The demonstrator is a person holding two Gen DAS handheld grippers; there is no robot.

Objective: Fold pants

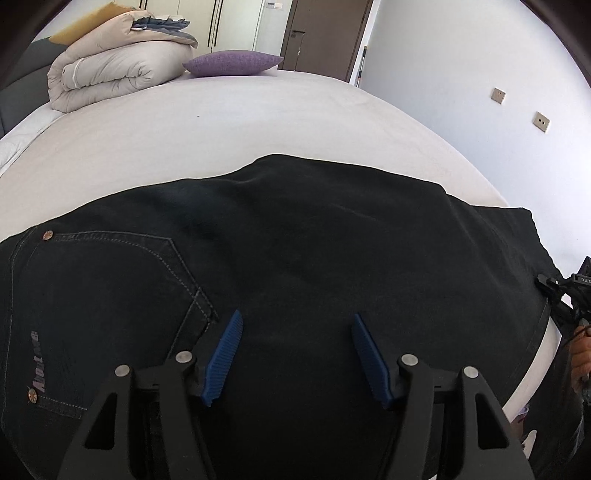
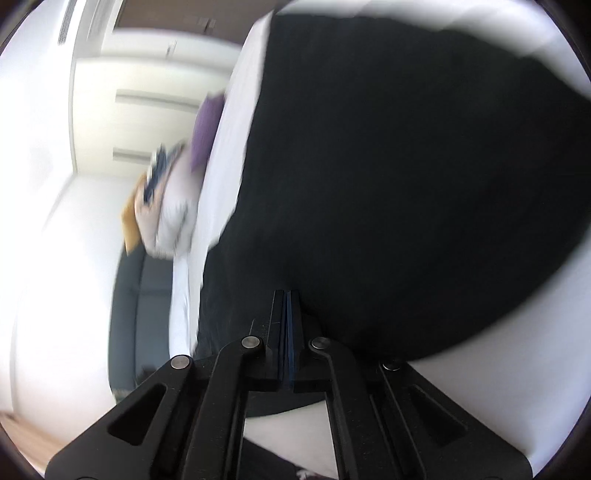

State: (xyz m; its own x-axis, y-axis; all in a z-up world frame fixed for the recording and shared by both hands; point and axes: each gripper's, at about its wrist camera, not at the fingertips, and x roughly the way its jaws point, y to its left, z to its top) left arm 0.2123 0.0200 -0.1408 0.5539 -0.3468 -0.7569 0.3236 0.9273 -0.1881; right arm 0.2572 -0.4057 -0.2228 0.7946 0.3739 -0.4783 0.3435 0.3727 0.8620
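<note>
The black denim pants lie spread across the near part of the wide white-sheeted bed, their stitched back pocket at the near left. The left gripper is over the pants at the near edge, jaws apart. On the far left of the bed sits the rolled beige duvet, with the flat purple cushion just to its right. Behind them stand the pale wardrobe doors and, further right, the dark brown door.

The right gripper sits at the pants' near edge, jaws together.
</note>
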